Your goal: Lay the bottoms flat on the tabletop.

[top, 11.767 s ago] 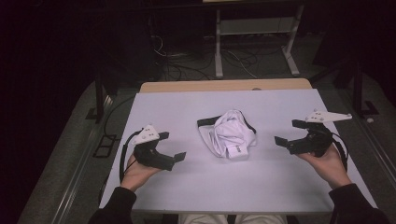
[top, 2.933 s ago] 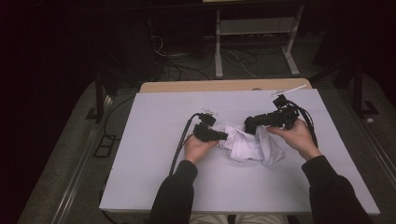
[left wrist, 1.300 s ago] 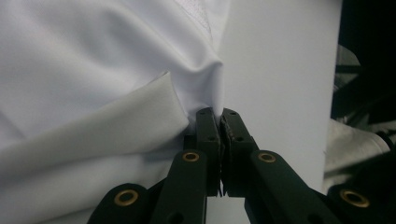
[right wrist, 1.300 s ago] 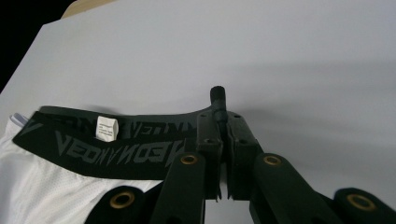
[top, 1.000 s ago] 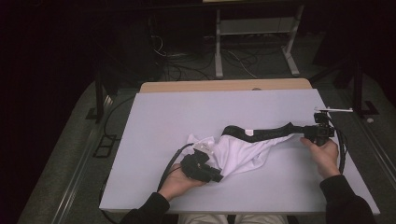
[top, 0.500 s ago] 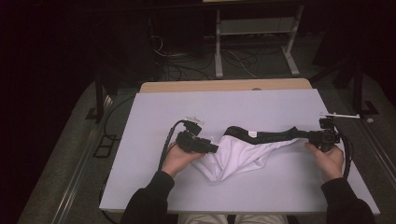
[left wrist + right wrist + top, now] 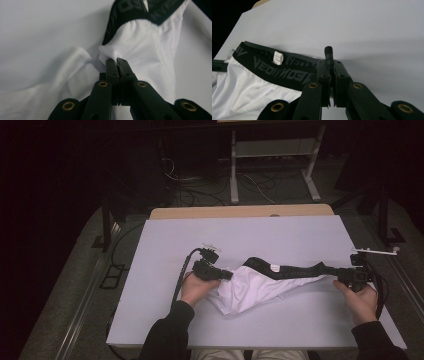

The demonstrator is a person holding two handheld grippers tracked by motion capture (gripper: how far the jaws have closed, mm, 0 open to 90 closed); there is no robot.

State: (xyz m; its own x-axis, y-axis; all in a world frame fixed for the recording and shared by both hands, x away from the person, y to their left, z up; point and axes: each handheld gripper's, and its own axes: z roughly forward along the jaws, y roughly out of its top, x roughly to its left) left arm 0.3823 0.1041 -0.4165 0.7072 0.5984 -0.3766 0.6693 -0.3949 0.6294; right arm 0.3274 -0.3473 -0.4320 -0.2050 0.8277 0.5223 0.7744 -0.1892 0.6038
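Note:
White underpants (image 7: 252,291) with a black lettered waistband (image 7: 290,269) lie stretched across the white table (image 7: 280,235). My left gripper (image 7: 227,274) is shut on a fold of the white fabric (image 7: 110,53) at the garment's left end. My right gripper (image 7: 341,275) is shut on the right end of the waistband (image 7: 287,71), and a bit of black band pokes up past its jaws. A small white label (image 7: 278,58) sits on the inside of the band. The garment hangs taut between both grippers, low over the table.
A wooden table edge (image 7: 240,212) shows behind the white top. Beyond it stand a metal frame (image 7: 272,165) and cables on a dark floor. Cables trail from both grippers toward the person's forearms.
The crumpled underpants were taken by both grippers and pulled apart. My right gripper drew the waistband far right. In the last half second my left gripper has barely moved.

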